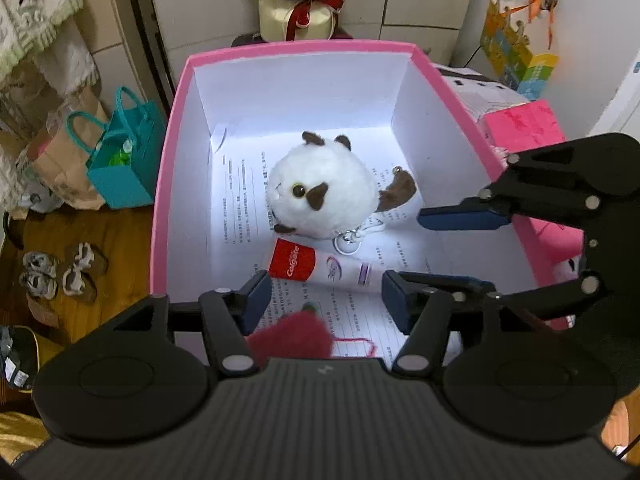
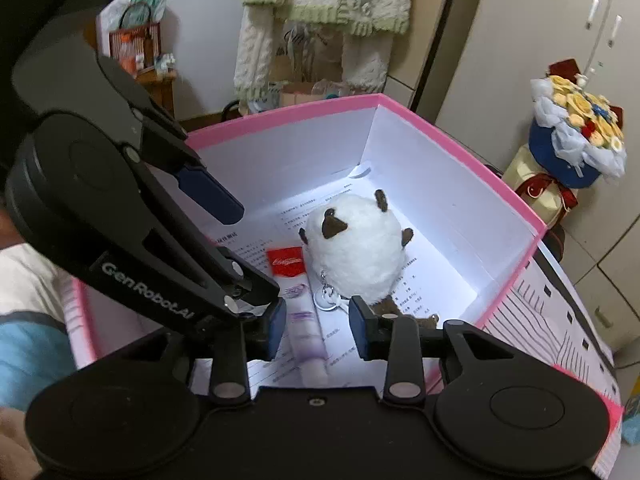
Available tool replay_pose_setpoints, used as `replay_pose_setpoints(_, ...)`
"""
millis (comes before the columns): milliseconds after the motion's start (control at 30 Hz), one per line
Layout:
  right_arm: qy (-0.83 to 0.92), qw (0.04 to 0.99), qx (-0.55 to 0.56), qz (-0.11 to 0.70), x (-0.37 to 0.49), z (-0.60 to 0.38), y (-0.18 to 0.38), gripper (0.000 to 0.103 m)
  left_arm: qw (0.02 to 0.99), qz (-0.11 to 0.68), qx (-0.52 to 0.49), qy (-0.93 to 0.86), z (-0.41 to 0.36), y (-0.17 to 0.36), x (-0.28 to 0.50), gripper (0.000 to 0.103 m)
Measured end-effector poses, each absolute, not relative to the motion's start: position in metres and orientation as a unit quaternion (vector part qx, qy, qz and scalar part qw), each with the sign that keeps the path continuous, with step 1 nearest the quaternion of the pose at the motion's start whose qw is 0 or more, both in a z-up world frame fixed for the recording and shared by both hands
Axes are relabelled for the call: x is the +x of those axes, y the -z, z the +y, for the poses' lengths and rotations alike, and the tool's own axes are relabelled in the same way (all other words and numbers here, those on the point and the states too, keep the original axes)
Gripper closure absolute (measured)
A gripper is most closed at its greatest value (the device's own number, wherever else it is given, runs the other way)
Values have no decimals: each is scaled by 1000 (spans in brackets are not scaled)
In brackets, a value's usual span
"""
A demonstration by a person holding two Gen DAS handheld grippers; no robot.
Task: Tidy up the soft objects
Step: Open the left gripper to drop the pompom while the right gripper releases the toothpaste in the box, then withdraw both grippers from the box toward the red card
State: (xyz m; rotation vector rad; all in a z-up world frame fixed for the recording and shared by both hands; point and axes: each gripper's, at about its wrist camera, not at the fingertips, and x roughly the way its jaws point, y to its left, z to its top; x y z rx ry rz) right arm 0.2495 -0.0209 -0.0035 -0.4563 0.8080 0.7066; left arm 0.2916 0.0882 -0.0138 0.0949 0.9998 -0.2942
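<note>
A pink box with white walls holds printed sheets, a white plush cat with brown ears and a keyring, and a red-and-white toothpaste tube. My left gripper hangs open over the box's near end. A red fuzzy yarn piece lies low between its finger bases, and the pads are not on it. My right gripper is open, and the toothpaste tube lies between its pads with a gap on the right. The plush cat sits just beyond. Each gripper shows in the other's view: right gripper, left gripper.
A teal bag, a paper bag and slippers stand on the wooden floor left of the box. A pink lid lies at its right. A bouquet stands by the cabinets, and a knit garment hangs behind.
</note>
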Motion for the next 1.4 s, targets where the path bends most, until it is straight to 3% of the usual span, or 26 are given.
replay_pose_setpoints(400, -309, 860, -195, 357, 193, -46, -40, 54, 893, 416, 74, 156, 92, -37, 226, 36)
replay_pose_setpoints(1067, -283, 892, -198, 291, 84, -90, -94, 26, 910, 337, 125, 205, 58, -86, 106, 22)
replay_pose_setpoints(1400, -244, 924, -132, 262, 49, -159, -95, 23, 897, 318, 123, 279, 15, -86, 80, 13)
